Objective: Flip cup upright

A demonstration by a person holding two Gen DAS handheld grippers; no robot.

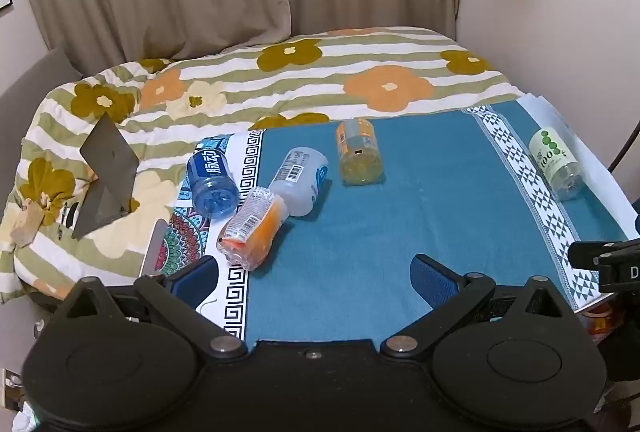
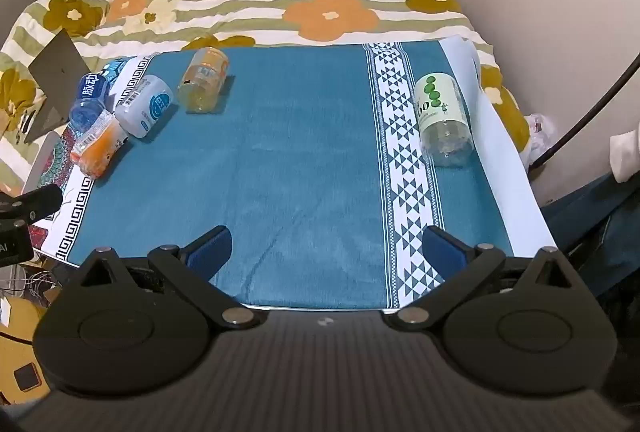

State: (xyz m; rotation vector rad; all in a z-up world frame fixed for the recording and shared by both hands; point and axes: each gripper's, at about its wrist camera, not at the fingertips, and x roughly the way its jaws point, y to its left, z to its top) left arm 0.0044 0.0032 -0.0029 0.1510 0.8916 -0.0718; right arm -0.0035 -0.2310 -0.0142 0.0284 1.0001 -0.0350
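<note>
Several cut-bottle cups lie on their sides on a teal cloth [image 1: 420, 192] [image 2: 300, 152]. A blue cup [image 1: 212, 178] [image 2: 89, 100], a white cup [image 1: 302, 178] [image 2: 146, 104] and an orange cup [image 1: 252, 234] [image 2: 98, 144] cluster at the left. A yellow cup [image 1: 358, 154] [image 2: 204, 78] lies farther back. A green-dotted clear cup [image 1: 556, 162] [image 2: 442, 118] lies at the right. My left gripper [image 1: 314, 272] is open and empty, hovering near the cloth's front edge. My right gripper [image 2: 326, 244] is open and empty, also at the front edge.
A floral striped quilt [image 1: 320, 80] [image 2: 280, 4] covers the bed behind the cloth. A grey tablet stand [image 1: 106, 176] [image 2: 56, 72] stands at the left on the quilt. Curtains and a wall close off the back and right. The other gripper's body [image 1: 608, 264] shows at the right edge.
</note>
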